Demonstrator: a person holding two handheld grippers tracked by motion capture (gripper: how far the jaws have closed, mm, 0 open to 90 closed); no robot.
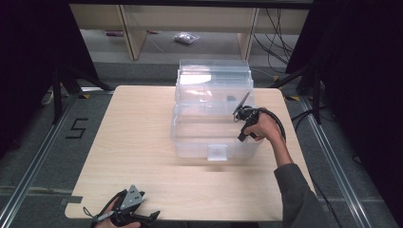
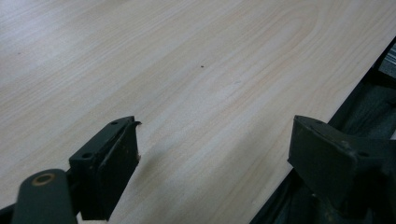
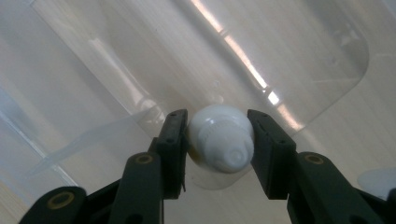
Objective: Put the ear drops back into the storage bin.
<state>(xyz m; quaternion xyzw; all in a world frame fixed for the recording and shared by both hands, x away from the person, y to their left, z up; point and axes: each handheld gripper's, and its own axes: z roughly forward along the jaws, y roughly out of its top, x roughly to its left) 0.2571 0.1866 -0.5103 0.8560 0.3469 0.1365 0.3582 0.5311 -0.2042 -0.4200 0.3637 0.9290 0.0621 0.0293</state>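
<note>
Jaws of the right gripper (image 3: 218, 140) press from both sides on a small white tube (image 3: 220, 137), whose capped end points back toward the gripper's camera. Just beyond and beneath that tube lies the clear wall and floor of a plastic bin (image 1: 214, 118), with bright streaks of reflected light running across it. In the high view the right gripper (image 1: 241, 113) sits at the right-hand rim of the bin, held by the person's right hand (image 1: 266, 128), with a black cable looping over the wrist; the grey sleeve (image 1: 297, 194) trails back toward the near edge. The bin's lid (image 1: 214, 71) stands open on the far side of the gripper.

Well apart from this, the left gripper (image 1: 142, 216) rests low at the near edge of the worktop (image 1: 133, 142), a grey three-cornered plate on top of it. In its own view the left gripper (image 2: 212, 154) has its jaws spread wide with nothing between them, bare pale wood ahead and the worktop's edge passing under the right-hand jaw. A dark floor runs alongside that edge.
</note>
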